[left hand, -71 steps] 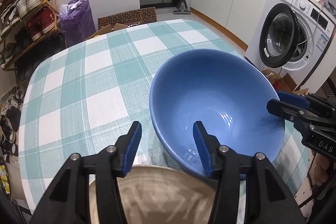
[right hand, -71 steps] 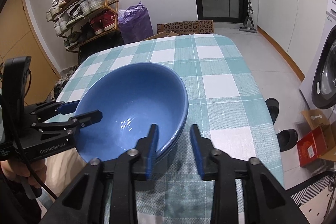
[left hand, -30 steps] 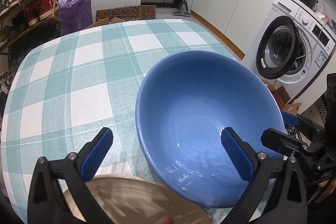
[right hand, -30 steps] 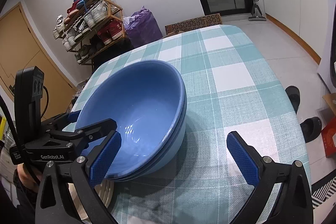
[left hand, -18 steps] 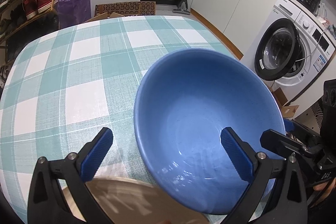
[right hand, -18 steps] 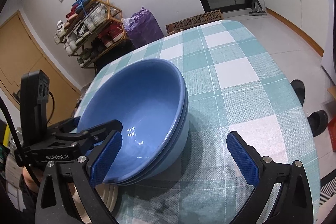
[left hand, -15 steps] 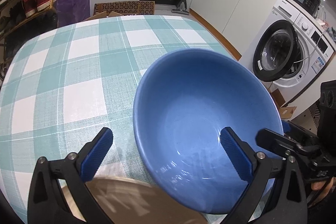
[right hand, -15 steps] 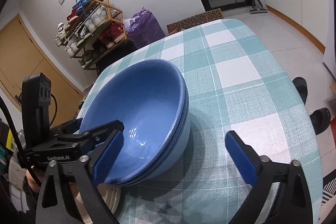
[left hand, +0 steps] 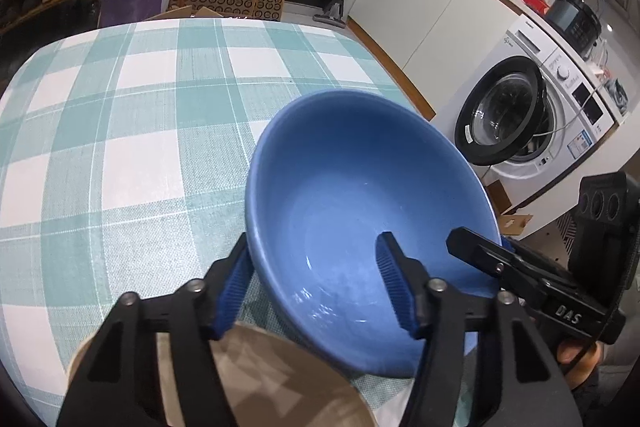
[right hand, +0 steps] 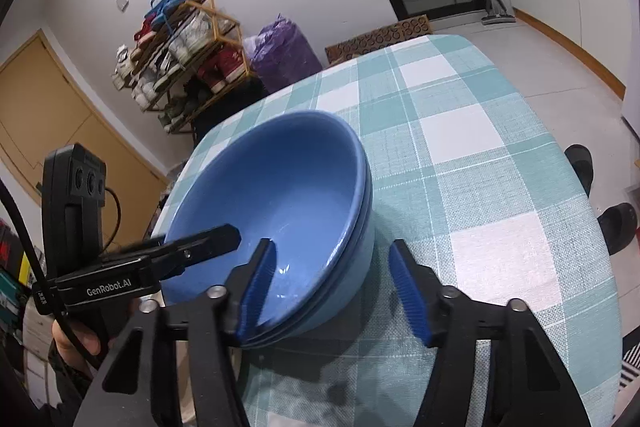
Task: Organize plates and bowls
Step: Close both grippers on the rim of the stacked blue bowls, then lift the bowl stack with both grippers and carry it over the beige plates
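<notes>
A stack of blue bowls [left hand: 360, 195] [right hand: 276, 199] sits on the checked tablecloth. My left gripper [left hand: 316, 283] straddles the near-left rim of the top bowl, one finger outside and one inside, jaws half closed with a gap still showing. My right gripper [right hand: 332, 287] straddles the stack's near rim, one finger inside the top bowl and one outside on the table side, also half closed. A beige plate [left hand: 272, 387] lies under my left gripper at the table's near edge.
The teal and white checked table [left hand: 120, 115] stretches behind the bowls. A washing machine [left hand: 532, 115] stands to the right of the table, a shoe rack [right hand: 180, 51] and a purple bag [right hand: 284, 51] beyond its far side. Slippers [right hand: 616, 223] lie on the floor.
Both grippers were wide open around the bowls half a second ago. Both have narrowed and now straddle the rim of the top bowl on opposite sides.
</notes>
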Tool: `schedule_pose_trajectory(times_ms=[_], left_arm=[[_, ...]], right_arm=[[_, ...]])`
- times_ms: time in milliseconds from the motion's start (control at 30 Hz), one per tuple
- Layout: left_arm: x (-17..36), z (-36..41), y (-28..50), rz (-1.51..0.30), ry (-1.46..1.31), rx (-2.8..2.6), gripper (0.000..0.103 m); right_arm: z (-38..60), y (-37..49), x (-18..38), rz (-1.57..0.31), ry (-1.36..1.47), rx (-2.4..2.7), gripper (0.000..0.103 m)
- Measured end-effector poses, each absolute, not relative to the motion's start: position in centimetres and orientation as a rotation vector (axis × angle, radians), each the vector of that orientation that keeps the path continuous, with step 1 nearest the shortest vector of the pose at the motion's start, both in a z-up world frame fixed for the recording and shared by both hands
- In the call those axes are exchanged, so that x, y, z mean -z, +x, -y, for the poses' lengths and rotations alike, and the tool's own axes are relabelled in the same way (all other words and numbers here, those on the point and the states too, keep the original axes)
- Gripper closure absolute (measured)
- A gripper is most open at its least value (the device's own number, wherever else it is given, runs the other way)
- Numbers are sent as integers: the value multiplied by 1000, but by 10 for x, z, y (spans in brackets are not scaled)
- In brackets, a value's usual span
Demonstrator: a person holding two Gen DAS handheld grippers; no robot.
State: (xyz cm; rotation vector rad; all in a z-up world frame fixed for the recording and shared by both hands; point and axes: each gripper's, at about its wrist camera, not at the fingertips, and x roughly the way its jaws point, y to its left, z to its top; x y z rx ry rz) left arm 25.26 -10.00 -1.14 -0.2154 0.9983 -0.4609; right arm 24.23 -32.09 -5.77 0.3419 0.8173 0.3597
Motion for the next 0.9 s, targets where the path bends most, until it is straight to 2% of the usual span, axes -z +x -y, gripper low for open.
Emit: schedule_pose_trajectory(times_ms=[100,133,233,300,467,900], left_arm=[[11,97,252,-1001,-234,454,51],[12,95,252,-1001,-241,446,56],[13,91,252,-1002,-251,426,66],[13,91,251,-1002,-248,417,68],[12,92,249,-1001,-230,398,69],[8,99,244,-1000,-206,378,69]], right_arm=[[321,244,61,-818,375,-360,58],[322,244,61,-816,384,-362,60],[321,244,60,-813,392,-352,61],[321,244,60,-812,396,-345,63],[320,244,59,-811,390,-325,66],[321,240,57,-821,377,-310,67]])
